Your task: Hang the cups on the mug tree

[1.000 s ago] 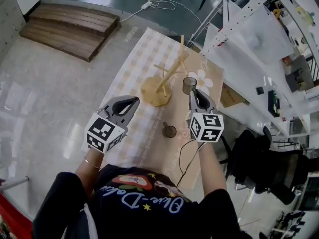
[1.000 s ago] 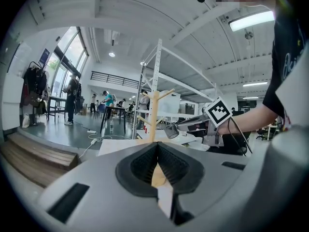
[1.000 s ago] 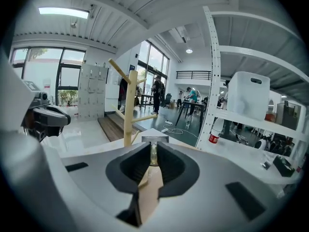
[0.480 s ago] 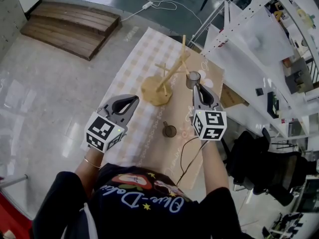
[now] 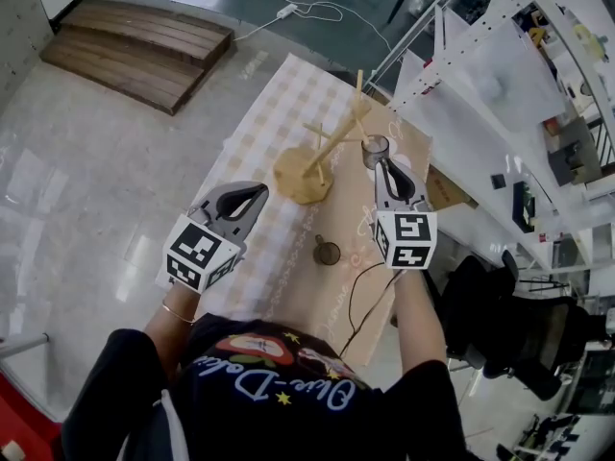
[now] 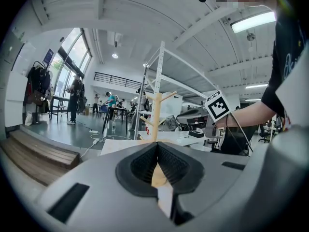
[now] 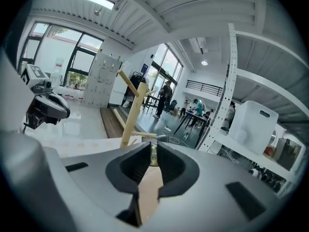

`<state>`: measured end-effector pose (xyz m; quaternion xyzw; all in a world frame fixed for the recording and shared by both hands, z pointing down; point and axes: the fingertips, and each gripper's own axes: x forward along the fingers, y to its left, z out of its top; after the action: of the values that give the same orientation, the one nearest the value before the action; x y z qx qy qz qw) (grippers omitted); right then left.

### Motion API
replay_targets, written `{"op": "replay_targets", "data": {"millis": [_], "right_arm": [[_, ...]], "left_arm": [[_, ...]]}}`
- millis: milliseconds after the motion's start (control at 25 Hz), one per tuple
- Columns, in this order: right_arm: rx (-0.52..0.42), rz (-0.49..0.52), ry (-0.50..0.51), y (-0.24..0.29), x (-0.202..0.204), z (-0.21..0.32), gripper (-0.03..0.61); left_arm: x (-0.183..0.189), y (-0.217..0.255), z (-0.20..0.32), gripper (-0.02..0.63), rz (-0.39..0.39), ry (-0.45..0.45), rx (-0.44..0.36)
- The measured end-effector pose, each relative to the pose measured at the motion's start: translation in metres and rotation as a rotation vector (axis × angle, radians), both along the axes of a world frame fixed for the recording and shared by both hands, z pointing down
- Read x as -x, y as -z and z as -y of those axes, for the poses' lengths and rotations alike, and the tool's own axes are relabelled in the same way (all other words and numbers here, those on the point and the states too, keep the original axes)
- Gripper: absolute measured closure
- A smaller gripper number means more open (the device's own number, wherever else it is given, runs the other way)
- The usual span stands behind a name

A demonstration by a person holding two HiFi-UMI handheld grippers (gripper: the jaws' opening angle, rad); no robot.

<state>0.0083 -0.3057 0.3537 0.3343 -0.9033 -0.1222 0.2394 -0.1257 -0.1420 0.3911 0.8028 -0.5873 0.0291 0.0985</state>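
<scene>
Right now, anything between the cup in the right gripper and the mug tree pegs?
Nothing visible. The right gripper holds the cup just beside the mug tree, with only open air between it and the nearest pegs. The second cup stands nearer the person, off that path.

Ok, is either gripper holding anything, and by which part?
Right gripper holds the glass cup, jaws pinching its wall near the rim. Left gripper is shut, empty.
</scene>
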Motion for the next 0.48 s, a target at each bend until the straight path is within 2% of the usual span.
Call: {"op": "replay_targets", "data": {"millis": [480], "right_arm": [[-0.062,-0.114,0.063,0.000,0.014,-0.007,0.532]], "left_arm": [[0.004,0.001,-0.002,0.606,-0.006,0.009,-0.004]]}}
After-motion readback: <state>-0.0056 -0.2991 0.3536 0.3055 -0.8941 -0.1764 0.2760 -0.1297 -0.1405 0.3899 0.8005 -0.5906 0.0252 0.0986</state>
